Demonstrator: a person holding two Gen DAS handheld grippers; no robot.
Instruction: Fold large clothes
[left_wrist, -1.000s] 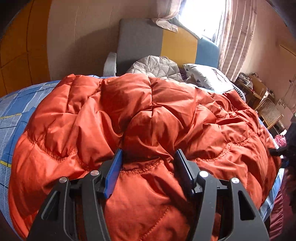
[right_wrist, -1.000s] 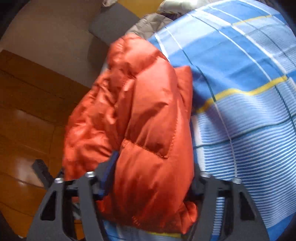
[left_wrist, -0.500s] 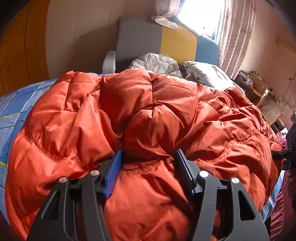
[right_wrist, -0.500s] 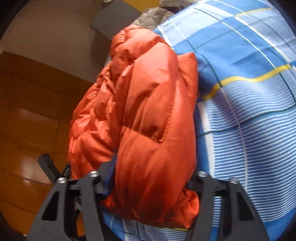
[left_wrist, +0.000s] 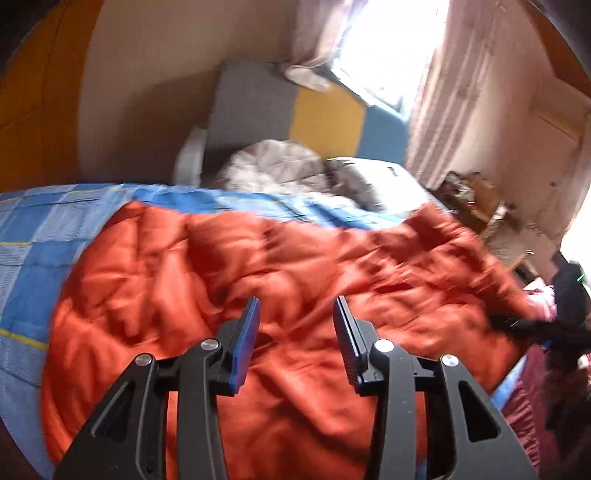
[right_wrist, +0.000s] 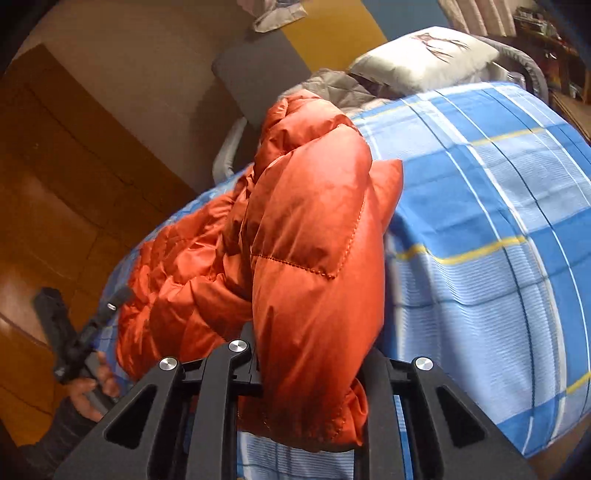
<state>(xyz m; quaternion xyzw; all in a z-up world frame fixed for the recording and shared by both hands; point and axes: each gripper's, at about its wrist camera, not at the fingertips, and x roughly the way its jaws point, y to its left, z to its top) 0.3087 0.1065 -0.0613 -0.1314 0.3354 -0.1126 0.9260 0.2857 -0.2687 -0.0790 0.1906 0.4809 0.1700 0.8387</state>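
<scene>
An orange quilted down jacket (left_wrist: 295, 258) lies across a blue plaid bedspread (left_wrist: 37, 240). My left gripper (left_wrist: 297, 325) has its jaws closing, with a fold of the jacket's near edge rising between them; this view is blurred. In the right wrist view a puffy end of the jacket (right_wrist: 317, 229) bulges up between the closing jaws of my right gripper (right_wrist: 314, 369) and hides most of the fingers. The left gripper (right_wrist: 85, 332), held by a hand (right_wrist: 92, 384), meets the jacket's far edge. The right gripper (left_wrist: 535, 325) shows dark at the jacket's right end.
A grey, yellow and blue headboard (left_wrist: 258, 107) stands behind a grey quilt (left_wrist: 273, 166) and a white pillow (right_wrist: 424, 59). A bright window (left_wrist: 388, 48) with curtains is at the back right. Brown wood panels (right_wrist: 55, 184) run along the bed's left side.
Both grippers have risen and their jaws have narrowed on the jacket. The right one now squeezes the puffy end and lifts it. More bedspread shows beyond the jacket in the left view.
</scene>
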